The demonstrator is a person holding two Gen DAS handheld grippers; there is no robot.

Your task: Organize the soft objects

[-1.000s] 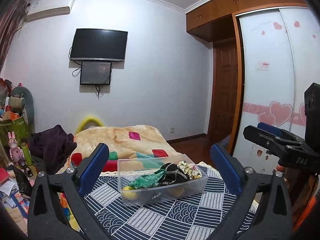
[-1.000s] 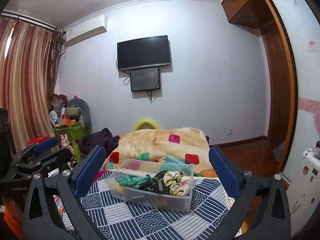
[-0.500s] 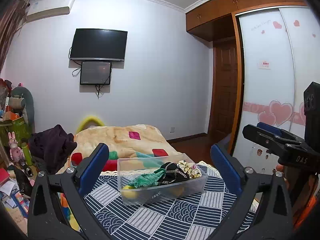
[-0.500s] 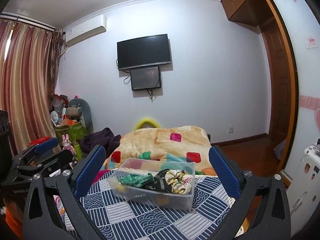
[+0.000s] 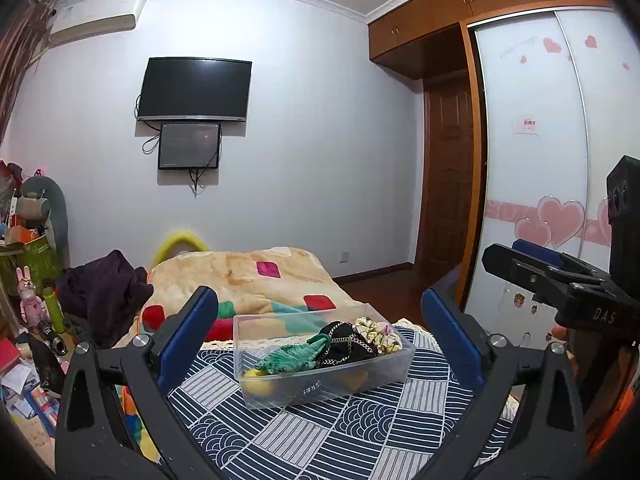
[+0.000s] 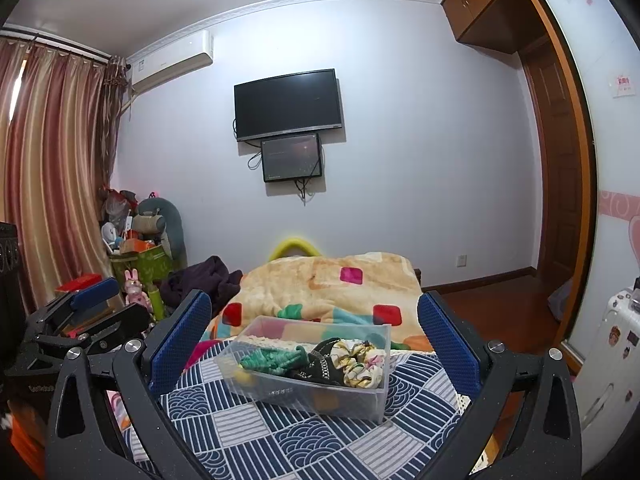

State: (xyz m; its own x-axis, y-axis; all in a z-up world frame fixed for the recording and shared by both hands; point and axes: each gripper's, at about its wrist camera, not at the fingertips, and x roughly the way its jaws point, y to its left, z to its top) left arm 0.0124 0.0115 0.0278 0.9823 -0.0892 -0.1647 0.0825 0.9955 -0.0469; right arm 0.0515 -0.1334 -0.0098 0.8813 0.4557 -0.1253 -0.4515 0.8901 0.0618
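Note:
A clear plastic box [image 5: 320, 384] stands on the blue patterned cloth [image 5: 320, 440]. It holds a green scrunchie [image 5: 296, 358], a black one with a chain [image 5: 346, 346], a floral one [image 5: 376, 330] and yellow items at the bottom. The box also shows in the right wrist view [image 6: 312, 392]. My left gripper [image 5: 320, 336] is open and empty, held back from the box. My right gripper [image 6: 314, 336] is open and empty too, and appears at the right in the left wrist view [image 5: 560, 280].
Behind the cloth lies an orange blanket [image 6: 328, 284] with coloured squares. Dark clothes [image 5: 100, 292] and piled toys [image 6: 136, 248] sit at the left. A TV [image 5: 194, 88] hangs on the far wall. A wardrobe [image 5: 540, 160] and a door [image 5: 448, 184] are at the right.
Both views have shifted slightly, the box sitting a touch further from the right gripper. Both grippers stay open and empty; the box has not moved.

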